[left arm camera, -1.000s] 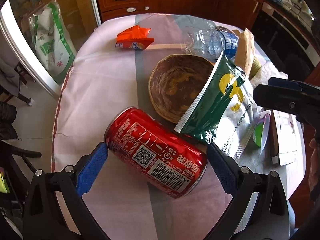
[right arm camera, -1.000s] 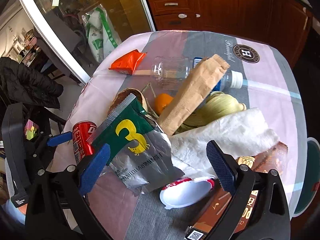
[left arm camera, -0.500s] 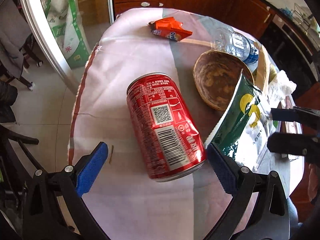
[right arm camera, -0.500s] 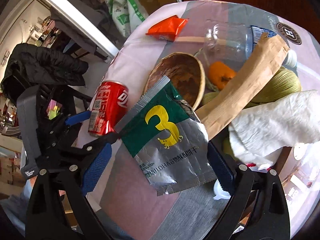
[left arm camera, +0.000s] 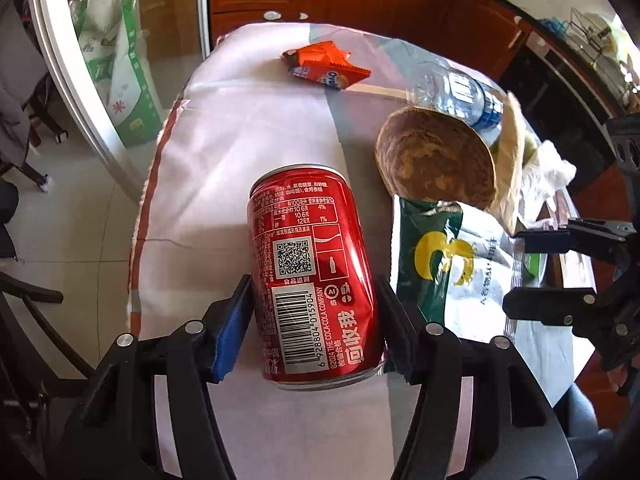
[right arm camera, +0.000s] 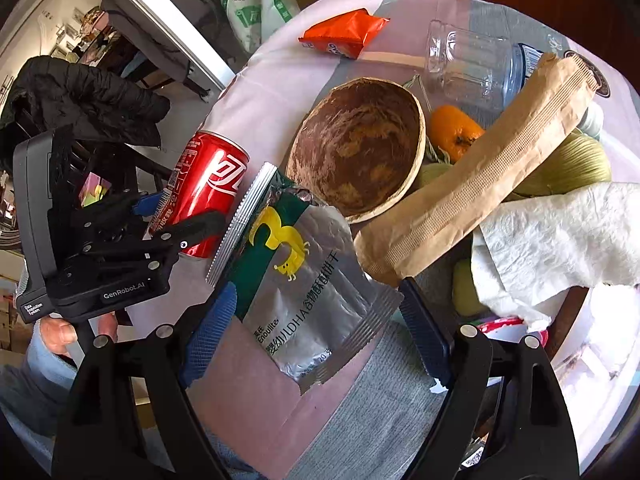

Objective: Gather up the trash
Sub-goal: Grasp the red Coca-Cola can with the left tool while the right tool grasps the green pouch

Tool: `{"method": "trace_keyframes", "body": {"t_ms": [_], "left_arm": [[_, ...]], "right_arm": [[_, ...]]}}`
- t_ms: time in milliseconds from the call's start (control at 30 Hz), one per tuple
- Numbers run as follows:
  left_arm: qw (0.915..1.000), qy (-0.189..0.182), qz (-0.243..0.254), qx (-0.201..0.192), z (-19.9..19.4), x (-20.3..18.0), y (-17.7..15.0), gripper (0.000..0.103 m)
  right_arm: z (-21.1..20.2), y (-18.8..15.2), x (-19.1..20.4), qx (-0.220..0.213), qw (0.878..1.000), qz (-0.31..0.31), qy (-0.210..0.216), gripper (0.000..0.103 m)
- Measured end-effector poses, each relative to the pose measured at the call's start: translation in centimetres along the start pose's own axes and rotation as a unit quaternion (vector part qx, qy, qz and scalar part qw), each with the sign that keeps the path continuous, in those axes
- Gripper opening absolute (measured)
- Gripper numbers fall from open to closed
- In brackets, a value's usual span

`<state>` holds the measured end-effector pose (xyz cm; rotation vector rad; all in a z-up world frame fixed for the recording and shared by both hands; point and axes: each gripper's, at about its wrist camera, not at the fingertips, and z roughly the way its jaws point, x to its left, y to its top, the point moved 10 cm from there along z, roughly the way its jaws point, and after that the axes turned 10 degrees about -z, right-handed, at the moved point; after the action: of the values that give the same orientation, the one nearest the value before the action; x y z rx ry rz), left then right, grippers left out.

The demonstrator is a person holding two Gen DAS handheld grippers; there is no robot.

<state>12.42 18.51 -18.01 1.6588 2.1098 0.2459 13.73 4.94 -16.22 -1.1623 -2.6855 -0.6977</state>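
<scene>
A round table under a pink-and-grey cloth stands before dark wooden cabinets, strewn with trash. Near its left edge a red soda can lies on its side between the closing jaws of the left gripper, whose blue pads sit against its flanks. The right gripper, jaws apart and closing, straddles a green-and-silver foil packet lying beside the can, just in front of a brown husk bowl.

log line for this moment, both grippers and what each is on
left gripper: closing, pads against red can lying on table | right gripper: closing around foil pouch, not pressing yet | rest of trash untouched
</scene>
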Motion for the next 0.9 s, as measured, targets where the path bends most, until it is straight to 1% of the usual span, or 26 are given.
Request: {"method": "trace_keyframes", "body": {"t_ms": [67,133,167,233,300,333,367,433,467,500,533,567,667,733,767,833,900], "left_arm": [[0.9996,-0.012,0.027,0.005,-0.2,-0.9,-0.9,0.061],[0.9987,-0.015,0.048,0.008,-0.3,-1.6,-1.5,0.061],[0.9985,-0.015,0.053,0.008,-0.3,-1.7,-1.6,0.061],[0.9983,-0.016,0.055,0.008,-0.4,-1.8,-1.8,0.061],[0.9981,-0.017,0.058,0.006,-0.5,-1.9,-2.0,0.061],[0.9980,-0.017,0.061,0.004,-0.6,-1.9,-2.1,0.061],[0.9978,-0.015,0.064,0.002,-0.6,-2.0,-2.2,0.061],[0.9979,-0.010,0.064,0.002,-0.6,-1.8,-2.4,0.061],[0.9981,-0.003,0.060,0.009,-0.2,-1.5,-2.6,0.059],[0.9984,-0.004,0.053,0.018,0.3,-1.2,-2.8,0.059],[0.9984,-0.006,0.055,0.011,0.1,-1.1,-2.8,0.059],[0.9981,-0.002,0.060,0.011,0.1,-1.2,-3.0,0.059],[0.9977,-0.005,0.066,0.014,0.0,-1.6,-3.2,0.059],[0.9978,-0.006,0.065,0.014,0.0,-1.9,-3.4,0.059],[0.9981,-0.006,0.060,0.014,-0.1,-1.8,-3.4,0.059],[0.9987,-0.004,0.048,0.014,-0.4,-1.6,-3.4,0.059],[0.9990,0.000,0.043,0.005,-1.1,-1.4,-3.3,0.059]], "right_arm": [[-0.1,-0.4,0.1,-0.003,1.000,0.005,0.001,0.080],[0.3,-0.6,-0.2,0.001,1.000,0.007,-0.007,0.080],[0.6,-0.8,-0.5,0.006,1.000,0.012,-0.010,0.080],[1.1,-1.1,-0.7,0.012,1.000,0.025,-0.004,0.080],[1.5,-1.4,-0.5,0.015,1.000,0.026,-0.002,0.080],[1.6,-1.5,-0.2,0.016,1.000,0.025,0.002,0.077],[1.6,-1.6,0.2,0.016,1.000,0.023,0.006,0.066],[1.4,-1.6,0.6,0.011,1.000,0.020,0.008,0.055],[1.2,-1.7,0.9,0.011,1.000,0.022,0.013,0.043],[1.1,-1.8,1.2,0.010,0.999,0.028,0.029,0.028],[0.9,-1.8,1.8,0.009,0.998,0.034,0.053,0.022],[0.7,-1.9,2.2,0.006,0.997,0.036,0.065,0.021],[1.0,-1.7,3.3,0.005,0.997,0.022,0.078,0.021],[1.8,-1.7,4.0,0.012,0.997,0.018,0.075,0.021],[2.0,-1.7,4.0,0.013,0.998,0.016,0.067,0.021],[1.7,-1.7,4.3,0.010,0.998,0.010,0.057,0.013],[0.0,-1.3,4.3,-0.012,0.999,0.000,0.039,0.007]]}}
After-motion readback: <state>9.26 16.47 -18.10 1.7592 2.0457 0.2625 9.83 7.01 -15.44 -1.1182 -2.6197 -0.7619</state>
